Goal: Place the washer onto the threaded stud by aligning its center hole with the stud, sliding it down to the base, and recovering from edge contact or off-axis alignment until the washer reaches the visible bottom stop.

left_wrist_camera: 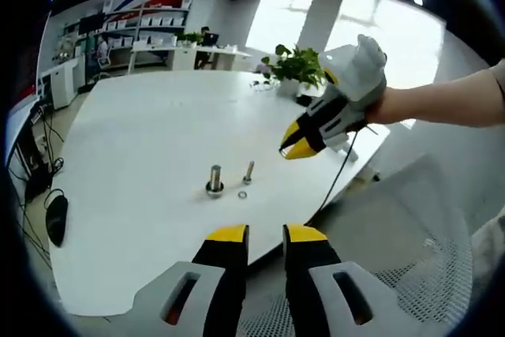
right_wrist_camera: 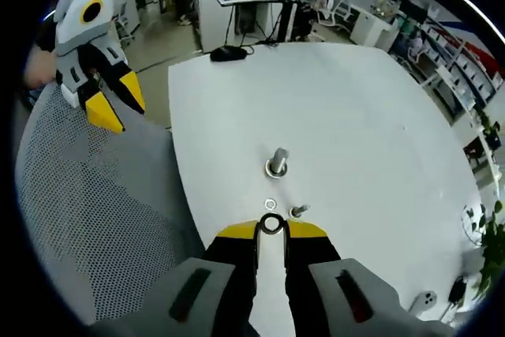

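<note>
On the white table [right_wrist_camera: 379, 100], near its edge, stand two upright metal pieces: a thicker threaded stud [right_wrist_camera: 277, 161] on a round base, and just beside it a smaller bolt [right_wrist_camera: 298, 211]. A loose washer [right_wrist_camera: 271, 204] lies flat on the tabletop between them, touching neither. In the left gripper view the same group sits mid-table — stud [left_wrist_camera: 215, 178], bolt [left_wrist_camera: 248, 171] and loose washer [left_wrist_camera: 242, 193].

The right gripper [right_wrist_camera: 271, 230] hangs above the table edge with its yellow-tipped jaws drawn in on a second washer, the held washer [right_wrist_camera: 271, 223], pinched edge-on at the tips so its ring and centre hole face the camera. It is off the stud, short of it and clear of the tabletop. From the left gripper view this gripper [left_wrist_camera: 300, 144] appears in a person's hand [left_wrist_camera: 359, 76], raised above the table; the washer is too small to make out there.

The left gripper [left_wrist_camera: 266, 238] has nothing between its jaws, which stand slightly apart. In the right gripper view it [right_wrist_camera: 114, 100] floats over a grey mesh chair [right_wrist_camera: 95, 211] beside the table.

A potted plant [left_wrist_camera: 298, 69] stands at the far end of the table — leafy green in a white pot.
</note>
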Available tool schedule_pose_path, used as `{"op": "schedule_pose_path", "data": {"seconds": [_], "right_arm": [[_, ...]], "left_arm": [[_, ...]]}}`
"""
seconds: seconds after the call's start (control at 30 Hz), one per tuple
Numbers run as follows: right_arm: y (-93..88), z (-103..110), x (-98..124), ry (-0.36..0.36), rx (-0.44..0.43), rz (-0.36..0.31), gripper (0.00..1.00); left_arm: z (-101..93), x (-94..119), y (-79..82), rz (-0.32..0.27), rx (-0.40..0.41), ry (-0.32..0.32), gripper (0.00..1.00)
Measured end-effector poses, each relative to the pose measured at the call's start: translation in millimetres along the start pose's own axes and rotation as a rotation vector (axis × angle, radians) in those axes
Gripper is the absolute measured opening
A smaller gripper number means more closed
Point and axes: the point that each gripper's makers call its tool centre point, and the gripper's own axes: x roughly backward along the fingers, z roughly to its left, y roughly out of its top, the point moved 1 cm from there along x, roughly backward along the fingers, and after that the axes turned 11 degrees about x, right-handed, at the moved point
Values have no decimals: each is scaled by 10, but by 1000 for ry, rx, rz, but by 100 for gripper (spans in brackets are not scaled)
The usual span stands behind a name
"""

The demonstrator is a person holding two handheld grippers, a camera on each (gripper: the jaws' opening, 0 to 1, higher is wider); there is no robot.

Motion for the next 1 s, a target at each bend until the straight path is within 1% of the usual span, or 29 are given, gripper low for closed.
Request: {"op": "schedule_pose_path", "data": {"seconds": [0.17,0.27,0.5,0.63,0.73,0.87,1.0], "right_arm": [[-114,-79,25,-6,-3,12,13],[-150,-125,31,-6,-7,13,13],[-247,-251,-22,-10,-21,26,13],[-210,-265,-112,0,-14,33,13],[-148,-273,-223,15,17,48,13],[-51,-293,-328,31,35,54,13],[-52,-327,-421,41,75,81,13]], "left_arm": [[11,4,-7,4,2,8,15],[27,4,-14,6,6,18,15],[41,-1,-15,11,9,26,15],[46,-5,-21,13,9,27,15],[55,1,-19,9,13,32,15],[52,3,-8,4,16,30,15],[43,-2,-22,11,11,26,15]]}}
